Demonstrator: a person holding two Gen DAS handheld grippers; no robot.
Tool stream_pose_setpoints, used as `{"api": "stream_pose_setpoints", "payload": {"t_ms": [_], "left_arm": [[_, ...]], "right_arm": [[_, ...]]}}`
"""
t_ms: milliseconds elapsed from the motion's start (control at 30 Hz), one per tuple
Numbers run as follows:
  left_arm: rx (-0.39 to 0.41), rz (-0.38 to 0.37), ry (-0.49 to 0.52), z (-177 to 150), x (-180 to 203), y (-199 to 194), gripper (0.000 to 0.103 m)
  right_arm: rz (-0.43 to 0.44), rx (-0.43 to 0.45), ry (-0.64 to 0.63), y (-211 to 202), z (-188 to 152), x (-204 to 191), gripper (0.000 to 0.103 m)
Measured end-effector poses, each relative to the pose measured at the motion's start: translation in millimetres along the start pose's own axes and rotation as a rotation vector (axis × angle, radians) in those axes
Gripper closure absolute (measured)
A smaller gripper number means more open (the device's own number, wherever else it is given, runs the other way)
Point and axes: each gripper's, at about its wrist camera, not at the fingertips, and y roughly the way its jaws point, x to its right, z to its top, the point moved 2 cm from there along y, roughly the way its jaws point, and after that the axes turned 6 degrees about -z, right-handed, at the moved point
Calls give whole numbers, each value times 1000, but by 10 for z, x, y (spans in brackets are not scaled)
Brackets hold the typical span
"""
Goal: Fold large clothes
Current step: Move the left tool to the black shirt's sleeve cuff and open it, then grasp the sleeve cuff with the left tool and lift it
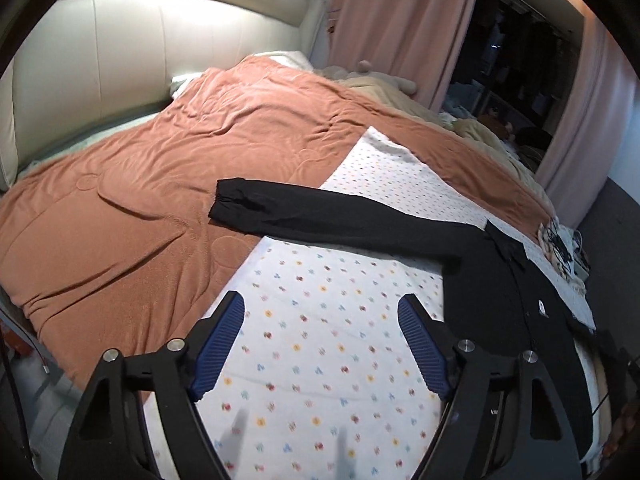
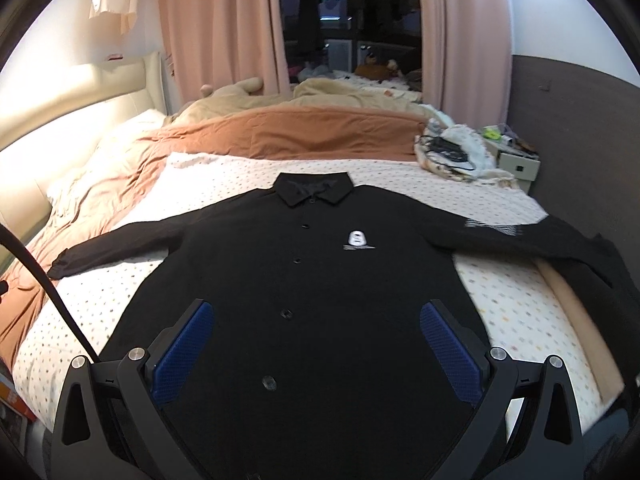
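Note:
A black long-sleeved button shirt [image 2: 320, 264] lies flat, front up, on the spotted white sheet [image 2: 100, 292], with its collar [image 2: 314, 190] at the far end and both sleeves spread out. The right gripper [image 2: 316, 312] hovers open over the shirt's lower front, nothing between its blue pads [image 2: 184, 344]. In the left wrist view the shirt's left sleeve [image 1: 320, 212] stretches across the sheet [image 1: 320, 340] to a cuff [image 1: 228, 196] on the orange blanket. The left gripper [image 1: 320, 306] stands open above bare sheet, short of that sleeve, holding nothing.
An orange blanket [image 1: 140, 184] covers the far side of the bed below a cream padded headboard [image 1: 120, 48]. Pink curtains [image 2: 224, 32] hang behind. A pile of cloth and cables [image 2: 452, 152] sits at the far right corner beside a small box [image 2: 516, 164]. A dark cable [image 2: 52, 288] crosses at left.

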Motion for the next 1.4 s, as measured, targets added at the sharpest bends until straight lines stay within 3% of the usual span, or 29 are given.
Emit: {"api": "stream_pose_setpoints", "payload": {"t_ms": [167,267,400,467,767,867,1000,1100,1200,1400], "left_arm": [[-25,43,-35,247,-218,313,33],[-44,73,-36,399,-340,522,39],[-69,135,-1,569,-474,795,42],[-87,156,17,639,-535,951,48],[-166,209,53,801,-892,1617,49],[-195,253,90,817,-962,1791,52],[-235,251,132,814,-971,1995,52],[-291,264,111,785,-1053,2155,52],[-299,268,109,785,-1070,2179,52],[-331,305,170,809,-983,2180,83]], "right_arm": [[31,-14,-44,336,230,-117,1],[68,-30,-92,554,347,-213,18],[124,-48,-132,874,515,-285,22],[139,-54,-158,1056,595,-323,26],[226,-119,-207,1846,791,-524,45],[257,-122,-209,2043,866,-606,46],[268,-132,-218,2253,931,-762,46],[281,-159,-196,2427,979,-864,46],[280,-179,-186,2604,1029,-1001,46],[276,-214,-171,2963,1105,-1267,46]]}}
